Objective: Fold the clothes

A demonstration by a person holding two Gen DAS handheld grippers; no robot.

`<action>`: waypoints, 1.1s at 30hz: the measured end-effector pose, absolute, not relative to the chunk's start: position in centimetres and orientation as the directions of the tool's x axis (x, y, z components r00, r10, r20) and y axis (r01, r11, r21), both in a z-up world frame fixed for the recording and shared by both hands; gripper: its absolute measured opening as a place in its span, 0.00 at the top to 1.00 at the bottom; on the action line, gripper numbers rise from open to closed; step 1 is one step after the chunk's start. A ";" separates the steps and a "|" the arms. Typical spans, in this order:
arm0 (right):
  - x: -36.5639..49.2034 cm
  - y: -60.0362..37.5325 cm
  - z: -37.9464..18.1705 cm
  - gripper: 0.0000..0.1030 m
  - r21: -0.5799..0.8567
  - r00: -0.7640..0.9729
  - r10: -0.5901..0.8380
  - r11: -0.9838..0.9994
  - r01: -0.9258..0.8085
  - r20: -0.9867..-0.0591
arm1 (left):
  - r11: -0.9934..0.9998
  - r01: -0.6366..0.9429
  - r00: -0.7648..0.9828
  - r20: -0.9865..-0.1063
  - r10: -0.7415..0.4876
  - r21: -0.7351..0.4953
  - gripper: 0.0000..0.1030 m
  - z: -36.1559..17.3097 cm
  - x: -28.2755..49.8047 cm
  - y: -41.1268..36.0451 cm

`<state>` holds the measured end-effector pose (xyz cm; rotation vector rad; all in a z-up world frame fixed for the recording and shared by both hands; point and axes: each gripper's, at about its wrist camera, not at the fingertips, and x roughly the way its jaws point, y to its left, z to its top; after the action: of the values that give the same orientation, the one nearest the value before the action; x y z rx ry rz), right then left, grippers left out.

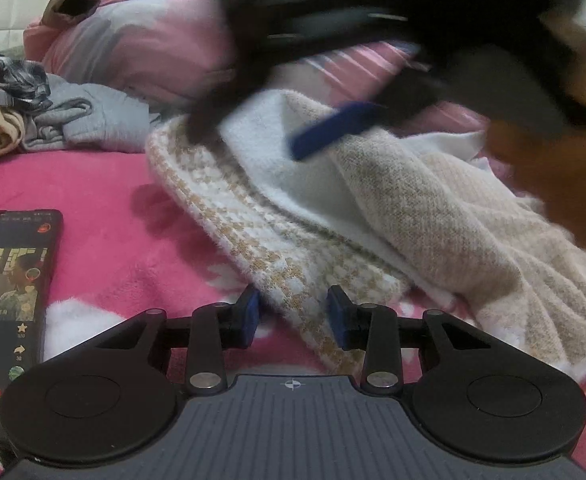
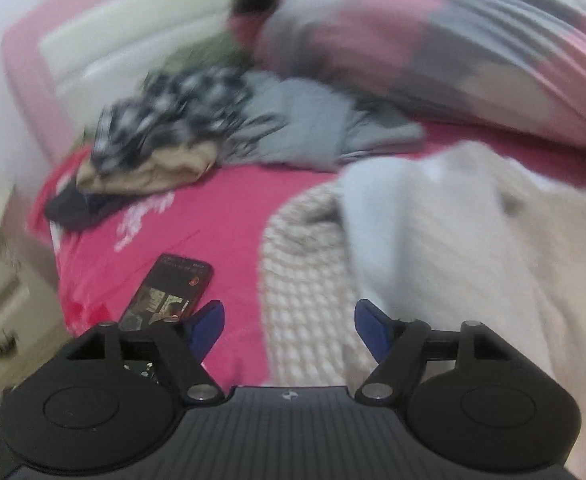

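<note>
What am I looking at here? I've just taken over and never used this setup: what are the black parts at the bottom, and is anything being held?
No robot arm here: a person holds a pair of tongs in each hand, each with a camera looking along its blue-padded fingers. In the left view, the left tongs are open around the edge of the cream-and-tan knitted garment, not clamped. The blurred dark shape above is the right tongs. In their own view they are open and empty. All this lies on a bright pink fleece blanket, with a black smartphone playing video and a pile of grey, checked and beige clothes behind.
</note>
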<state>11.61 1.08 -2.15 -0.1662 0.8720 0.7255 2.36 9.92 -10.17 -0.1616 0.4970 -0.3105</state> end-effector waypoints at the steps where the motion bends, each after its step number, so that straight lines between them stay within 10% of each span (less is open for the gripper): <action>1: 12.0 2.6 -2.2 0.22 0.124 0.416 0.501 0.738 -0.663 -0.759 | 0.940 0.254 0.834 -0.440 -0.332 -0.229 0.64 -10.2 2.4 9.9; 11: 17.4 10.7 -5.8 0.17 -0.135 0.477 0.288 0.727 -0.674 -0.830 | 0.931 0.268 0.839 -0.415 -0.353 -0.250 0.64 -10.7 2.4 10.4; 16: 20.0 9.2 -6.5 0.73 -0.117 0.473 0.262 0.766 -0.632 -0.841 | 0.903 0.290 0.826 -0.394 -0.403 -0.317 0.58 -10.9 2.4 11.1; 18: 20.6 7.8 -5.2 0.79 -0.071 0.484 0.293 0.795 -0.602 -0.825 | 0.893 0.306 0.816 -0.392 -0.425 -0.331 0.54 -11.1 2.5 11.3; 33: 26.6 2.1 5.6 0.85 0.215 0.691 0.600 0.796 -0.566 -0.403 | 0.895 0.323 0.815 -0.389 -0.428 -0.308 0.52 -11.3 2.3 11.1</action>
<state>26.61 2.14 5.63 0.0758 0.4769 0.6522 2.29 11.07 -11.26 -0.2333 0.4682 -0.4045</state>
